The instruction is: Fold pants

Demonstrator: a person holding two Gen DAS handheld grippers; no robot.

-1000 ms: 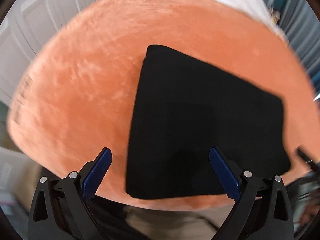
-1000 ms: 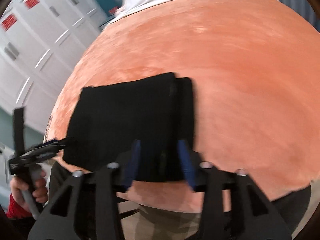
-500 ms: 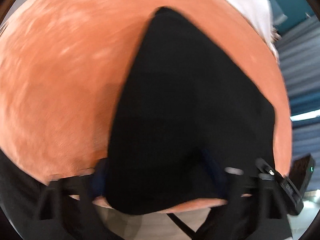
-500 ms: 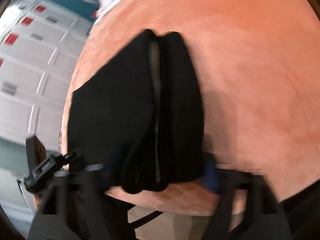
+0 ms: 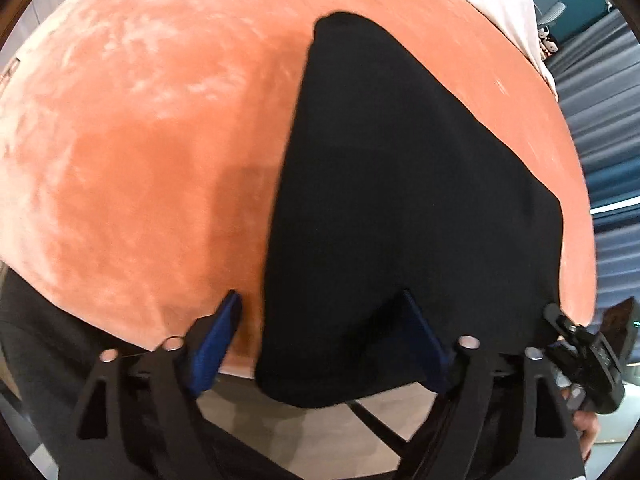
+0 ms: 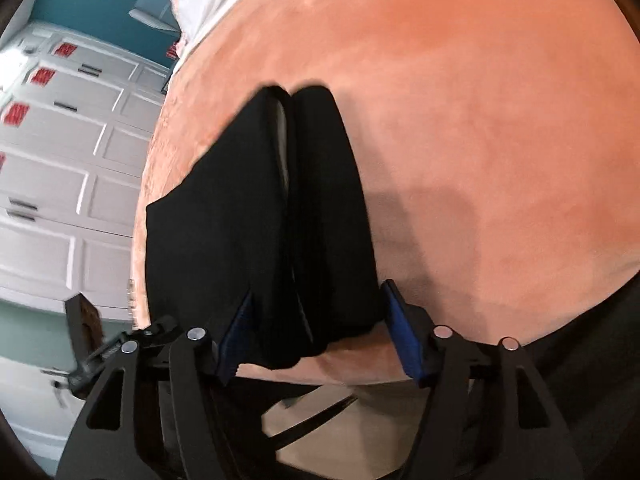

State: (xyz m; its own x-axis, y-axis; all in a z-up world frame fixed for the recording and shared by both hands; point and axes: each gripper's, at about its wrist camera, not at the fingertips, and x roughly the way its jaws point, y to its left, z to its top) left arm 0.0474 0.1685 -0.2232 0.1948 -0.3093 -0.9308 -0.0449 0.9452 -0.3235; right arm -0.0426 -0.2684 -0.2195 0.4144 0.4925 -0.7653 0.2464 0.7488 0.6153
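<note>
Low in both frames, the left gripper (image 5: 322, 334) and right gripper (image 6: 320, 330) have just opened wide around the folded black cloth pants (image 5: 400, 208), letting go, so folding looks done

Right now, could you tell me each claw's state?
Left claw: open, straddling the pants' edge.
Right claw: open around the pants' folded end.

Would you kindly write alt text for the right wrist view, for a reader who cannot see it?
Folded black pants lie on an orange plush surface, their near end between the blue pads of the open right gripper, whose jaws have just been opening. White panelled cabinet doors stand at the left.
</note>
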